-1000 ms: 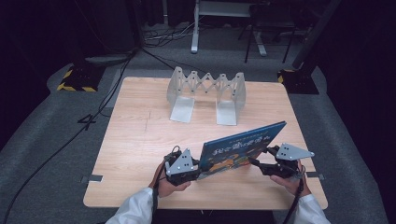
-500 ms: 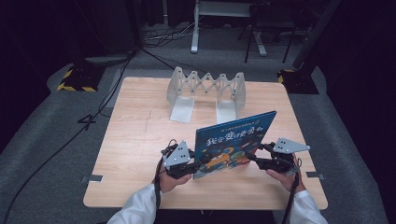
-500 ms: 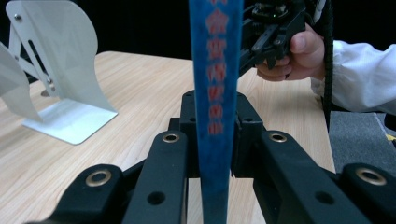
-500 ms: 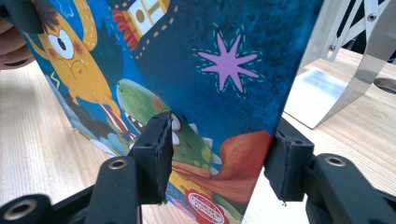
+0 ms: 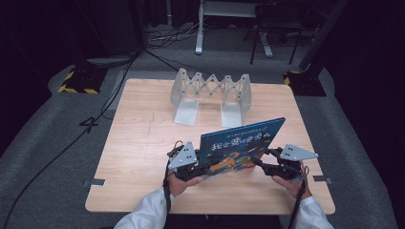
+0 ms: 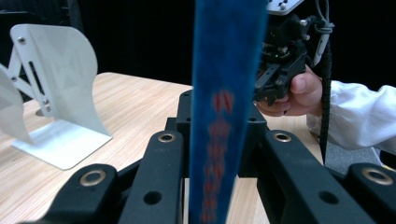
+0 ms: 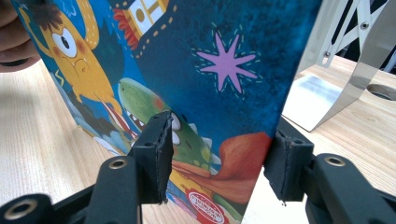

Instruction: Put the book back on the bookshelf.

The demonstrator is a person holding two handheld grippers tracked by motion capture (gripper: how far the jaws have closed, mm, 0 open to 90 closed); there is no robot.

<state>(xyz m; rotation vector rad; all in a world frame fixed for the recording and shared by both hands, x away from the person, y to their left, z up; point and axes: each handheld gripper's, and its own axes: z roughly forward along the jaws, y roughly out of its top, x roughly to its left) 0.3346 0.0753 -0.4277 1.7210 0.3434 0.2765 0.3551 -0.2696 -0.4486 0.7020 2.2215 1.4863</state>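
The table [image 5: 143, 143] is carrying a folding rack [image 5: 212, 95] at its far middle, and a blue book [image 5: 239, 145] is standing tilted above the near edge. The left gripper [image 5: 191, 164] is clamping the book's left end, its jaws pressing both faces. The right gripper [image 5: 267, 164] is straddling the right end with a gap beside each pad [image 7: 159, 149].

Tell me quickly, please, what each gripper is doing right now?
Left gripper: shut on the book, jaws clamped on its spine edge.
Right gripper: jaws on either side of the book's other edge; whether they grip cannot be told.
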